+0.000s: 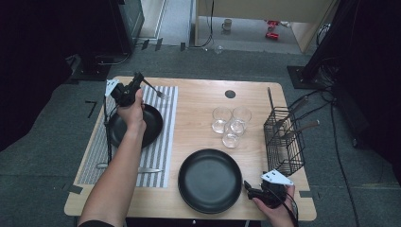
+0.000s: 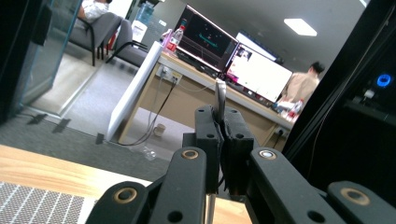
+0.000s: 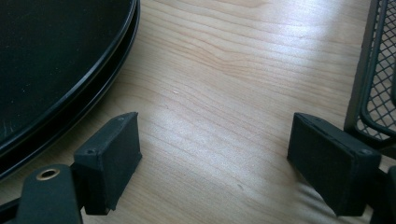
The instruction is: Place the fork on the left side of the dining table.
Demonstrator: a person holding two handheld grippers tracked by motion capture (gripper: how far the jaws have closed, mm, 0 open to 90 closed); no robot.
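Up at the far left of the surface [image 1: 198, 101], a fork [image 1: 155, 89] clamped in the left hand-held gripper [image 1: 137, 81], held in the air over the far edge of the striped placemat [image 1: 168, 142], tines pointing right toward the middle. Jaws pinched tight on the metal handle [image 2: 220, 95], which sticks up between the black pads (clear as day in the left gripper view). Just below that hand, a black plate [image 1: 151, 125] sitting on the placemat, with a knife [image 1: 146, 170] lying flat along the mat's near end. Further right, a bigger black plate [image 1: 209, 179] straight on the bare wood at the near edge. Beyond it, three clear glasses [image 1: 230, 124] bunched together, touching. Off to the right side, a black wire basket [image 1: 283, 142] with a couple of utensil handles poking out. Down at the near right corner, the right hand-held gripper [image 1: 248, 187] resting low on the wood between big plate and basket, jaws spread wide, nothing but bare wood between them.
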